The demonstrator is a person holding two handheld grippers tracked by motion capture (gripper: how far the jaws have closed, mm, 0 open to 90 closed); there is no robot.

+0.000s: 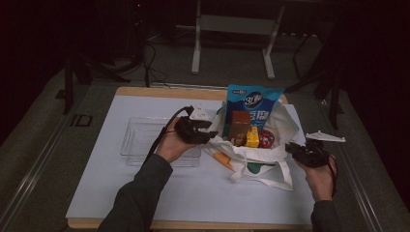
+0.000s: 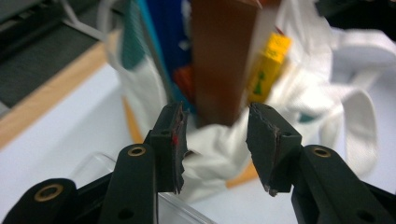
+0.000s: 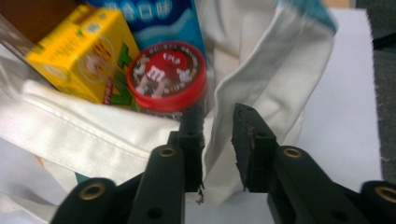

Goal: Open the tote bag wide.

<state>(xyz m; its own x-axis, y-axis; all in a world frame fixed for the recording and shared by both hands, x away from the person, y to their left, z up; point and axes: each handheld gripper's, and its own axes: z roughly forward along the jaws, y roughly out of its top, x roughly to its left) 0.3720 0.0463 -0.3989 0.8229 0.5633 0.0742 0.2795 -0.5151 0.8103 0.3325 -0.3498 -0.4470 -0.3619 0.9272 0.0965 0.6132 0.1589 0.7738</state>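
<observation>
The white cloth bag [image 1: 251, 157] lies open toward the right side of the counter [image 1: 96, 183]; the left gripper [image 1: 205, 133] fingers stand apart with nothing between them, aimed at the brown box [image 2: 219, 60], while the right gripper [image 1: 292, 147] fingers stand slightly apart astride the bag's rim fold without visibly pinching it. To do this step well, I judge the right gripper should pin the rim open while the left closes squarely on the box's narrow faces and lifts straight up. Count: one bag, one brown box, one yellow carton [image 3: 79, 56], one red-lidded candy tub [image 3: 168, 77], one blue snack packet [image 1: 254, 104], one clear tray [image 1: 140, 137].
</observation>
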